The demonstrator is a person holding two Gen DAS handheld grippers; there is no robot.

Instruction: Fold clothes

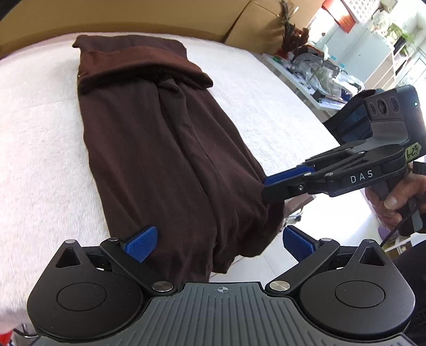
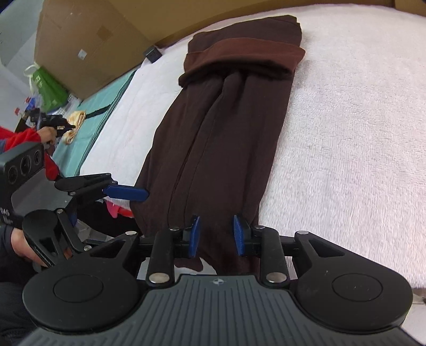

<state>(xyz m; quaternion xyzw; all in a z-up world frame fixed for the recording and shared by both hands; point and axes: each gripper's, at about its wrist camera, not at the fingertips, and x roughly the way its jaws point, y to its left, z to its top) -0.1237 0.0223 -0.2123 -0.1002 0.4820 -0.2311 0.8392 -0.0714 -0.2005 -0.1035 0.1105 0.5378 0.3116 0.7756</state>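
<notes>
A dark brown garment (image 1: 159, 146) lies folded into a long narrow strip on the white fluffy cover (image 1: 40, 133), its far end turned back in a band. Its near end droops over the cover's edge. My left gripper (image 1: 221, 243) is wide open, one pad over the cloth and the other off its right side. In the right wrist view the garment (image 2: 226, 133) runs away from my right gripper (image 2: 217, 235), whose blue pads stand apart astride a fold at the near end without pinching it. The right gripper (image 1: 269, 186) meets the strip's right edge. A left gripper finger (image 2: 127, 193) is beside the strip's left edge.
Cardboard boxes (image 1: 239, 21) stand behind the cover (image 2: 346, 133). A cluttered desk (image 1: 319, 77) is at the right. To the left lie a teal cloth (image 2: 87, 125) and a green bag (image 2: 45, 85), with another person's red sleeve (image 2: 24, 138) nearby.
</notes>
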